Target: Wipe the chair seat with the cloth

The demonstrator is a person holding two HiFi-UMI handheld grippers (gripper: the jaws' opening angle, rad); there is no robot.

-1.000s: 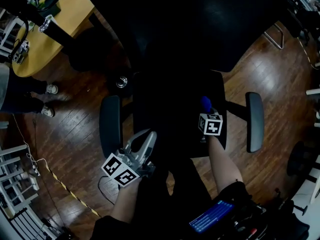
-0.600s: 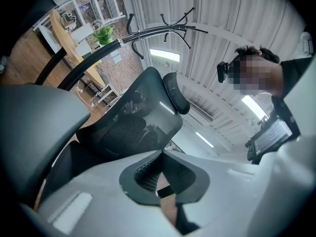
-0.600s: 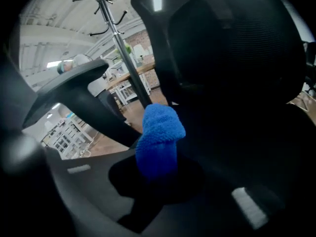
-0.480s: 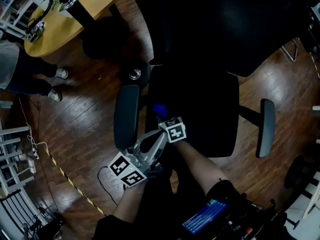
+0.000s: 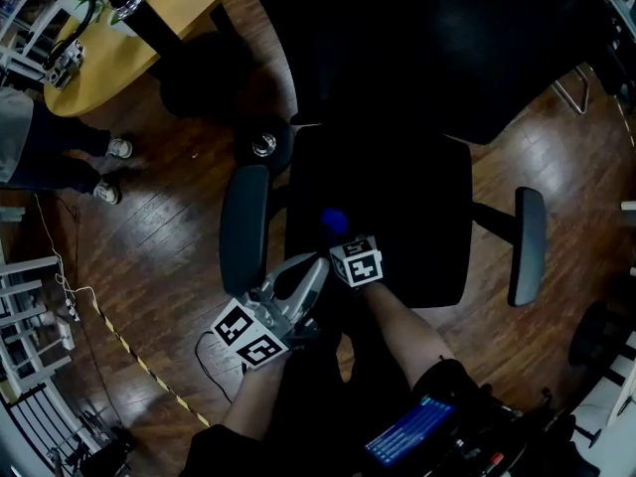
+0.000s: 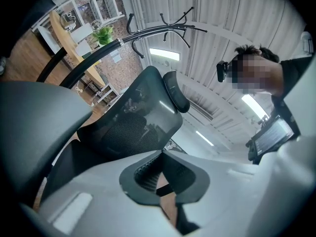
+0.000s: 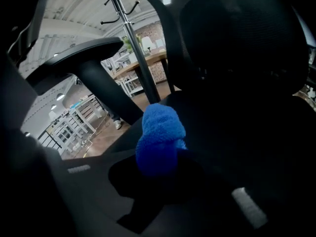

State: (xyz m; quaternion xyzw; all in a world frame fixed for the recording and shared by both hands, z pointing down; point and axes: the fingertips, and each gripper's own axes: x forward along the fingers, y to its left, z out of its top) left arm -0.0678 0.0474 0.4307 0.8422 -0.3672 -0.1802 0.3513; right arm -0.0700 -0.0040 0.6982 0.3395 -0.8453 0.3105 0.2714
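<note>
The left claw (image 5: 310, 272) is held pressed together with nothing between its jaws. It is parked low beside the left armrest (image 5: 243, 229) at the front edge of the chair, apparently so that it is out of the wiping path. Just to its right, the right claw (image 5: 342, 238) is seen pinching the blue cloth (image 5: 334, 221). A rounded wad is left projecting past the jaw tips, so that fabric rather than plastic is presented to the upholstery. The cloth is positioned over the left part of the dark seat (image 5: 417, 207), near the front; whether it is actually touching cannot be told from these views. Most of the seat lies to the cloth's right, out toward the right armrest (image 5: 530, 246), so a stroke in that direction is judged to be what is called for.
</note>
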